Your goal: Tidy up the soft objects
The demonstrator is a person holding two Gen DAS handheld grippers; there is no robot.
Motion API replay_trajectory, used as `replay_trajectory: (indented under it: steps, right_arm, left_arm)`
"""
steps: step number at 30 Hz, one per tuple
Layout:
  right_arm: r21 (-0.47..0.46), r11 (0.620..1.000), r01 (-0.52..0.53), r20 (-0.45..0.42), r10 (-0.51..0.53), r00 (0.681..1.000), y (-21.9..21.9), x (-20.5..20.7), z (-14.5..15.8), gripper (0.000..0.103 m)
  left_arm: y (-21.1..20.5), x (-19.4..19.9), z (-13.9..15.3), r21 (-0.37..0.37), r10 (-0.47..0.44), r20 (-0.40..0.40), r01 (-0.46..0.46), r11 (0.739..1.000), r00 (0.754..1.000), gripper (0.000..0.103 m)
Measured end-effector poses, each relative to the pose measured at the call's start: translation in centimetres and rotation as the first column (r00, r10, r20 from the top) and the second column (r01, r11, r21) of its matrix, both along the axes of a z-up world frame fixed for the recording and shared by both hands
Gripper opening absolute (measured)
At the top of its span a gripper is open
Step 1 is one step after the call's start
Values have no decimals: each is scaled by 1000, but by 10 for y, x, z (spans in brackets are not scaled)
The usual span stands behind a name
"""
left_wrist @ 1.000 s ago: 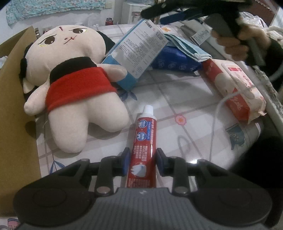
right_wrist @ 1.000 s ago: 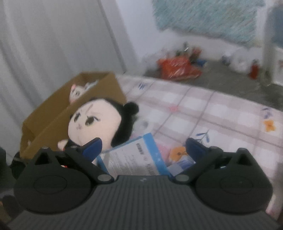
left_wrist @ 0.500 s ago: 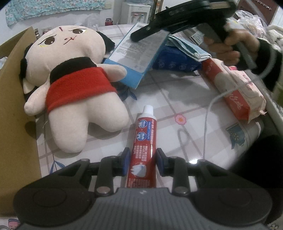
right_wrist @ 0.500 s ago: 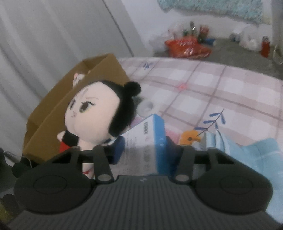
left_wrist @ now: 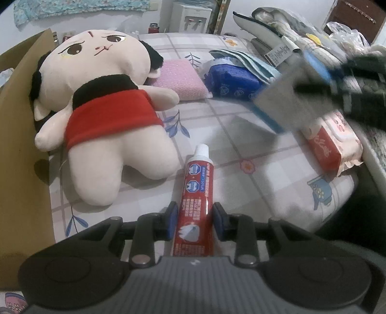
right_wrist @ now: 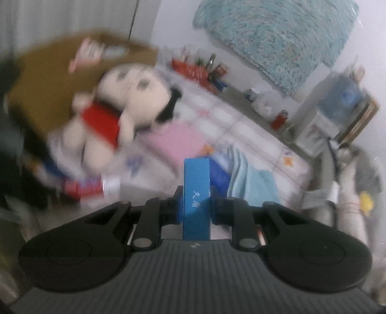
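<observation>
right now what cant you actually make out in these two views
- Blue box: right wrist view shows only its narrow edge in the right gripper; left wrist view smears it with motion blur.
- Toothpaste tube: its lower end hides behind the left gripper body.
- Cardboard box: cut off by the left edge, inside unseen.
- Plush doll: face blurred in the right wrist view.

A white wall (right_wrist: 168,21) carries a teal cloth (right_wrist: 277,36); a water dispenser (left_wrist: 190,17) stands against it.
</observation>
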State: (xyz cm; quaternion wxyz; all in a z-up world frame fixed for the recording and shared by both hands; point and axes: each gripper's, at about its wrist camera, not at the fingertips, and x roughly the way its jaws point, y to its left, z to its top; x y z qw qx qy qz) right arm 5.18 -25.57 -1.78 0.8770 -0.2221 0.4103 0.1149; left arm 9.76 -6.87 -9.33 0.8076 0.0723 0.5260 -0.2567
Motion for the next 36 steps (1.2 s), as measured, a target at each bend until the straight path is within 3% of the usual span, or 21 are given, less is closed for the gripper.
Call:
replay_trajectory:
  steps: [4,10,13,14,16,19,21,23,25,27,28,32,36]
  right_arm:
    - [-222,967,-122,9,127,992,42,-38,-33,21]
    - [-243,942,-232,-78,220,972,73,-67,-58,40]
    - [-181,959,-218,-95,203,974,77,-76,-58,58]
    - [-125,972,-197,-98,186,978,73,-78,-52,62]
    - [-4,991,-132,-109,131,985,60,-81,-41,80]
    - [186,982,13,-131,11,991,34,-82,-25,85]
    - [300,941,157,-162,-111,980,12,-77,-22,86]
    - [417,848,326,-228,-250,941,-11,-68,-24,86]
    - [512,711,481,-309,-370,876,-32,-59,-34,86]
    - [537,627,564,-352,-441,825,-39,-52,-48,86]
    - [528,604,597,-364,-474,802,-38,-48,-54,86]
    - [454,607,653,-352,-551,757,-25,-32,-73,86]
    - [394,638,661,-341,-567,750,-15,-21,-85,86]
  left_arm:
    - [2,-2,1,-3,5,3,-5,1000,1000,32]
    - [1,-3,0,-6,15,3,-15,1000,1000,32]
    - [3,-3,0,-13,22,-1,-22,1000,1000,32]
    - [3,-3,1,-14,24,-2,-24,1000,1000,32]
    - [3,-4,1,-13,23,1,-22,1000,1000,32]
    - [3,-4,1,-16,25,0,-25,1000,1000,32]
    - [4,-3,1,-24,31,-4,-31,999,1000,32]
    - [6,-2,1,-37,40,-10,-40,998,999,32]
    - [8,-2,0,-48,43,-11,-43,998,999,32]
    - [9,-2,0,-57,42,-13,-43,997,999,32]
    - [10,-1,0,-62,42,-14,-42,997,999,32]
    - [11,0,-1,-71,35,-20,-36,997,999,32]
    - [12,0,-1,-74,26,-16,-27,997,1000,32]
